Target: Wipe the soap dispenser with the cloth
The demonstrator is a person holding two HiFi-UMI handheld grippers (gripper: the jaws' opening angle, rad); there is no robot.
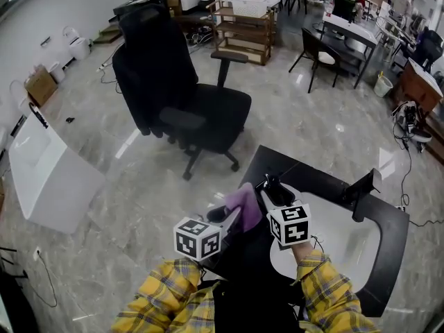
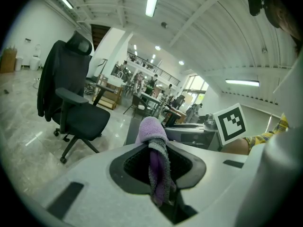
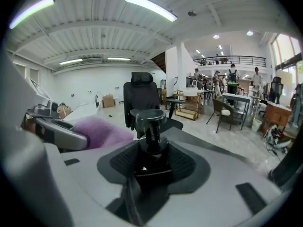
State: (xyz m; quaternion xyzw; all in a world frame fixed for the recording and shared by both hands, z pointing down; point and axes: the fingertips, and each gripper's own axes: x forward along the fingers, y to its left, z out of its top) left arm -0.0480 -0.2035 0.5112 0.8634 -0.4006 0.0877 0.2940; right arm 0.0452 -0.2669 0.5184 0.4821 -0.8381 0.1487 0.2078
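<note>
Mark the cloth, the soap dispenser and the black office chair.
cloth (image 2: 152, 130): left gripper view, its purple folded top.
soap dispenser (image 3: 148, 117): right gripper view, its black pump head.
black office chair (image 1: 214, 114): head view, its seat.

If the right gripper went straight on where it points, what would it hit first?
Probably the black office chair, straight behind the soap dispenser it holds; depth is unclear.

Glossy grey marble floor; black office chair (high-backed, on castors); wooden shelf unit behind; strip lights overhead.
</note>
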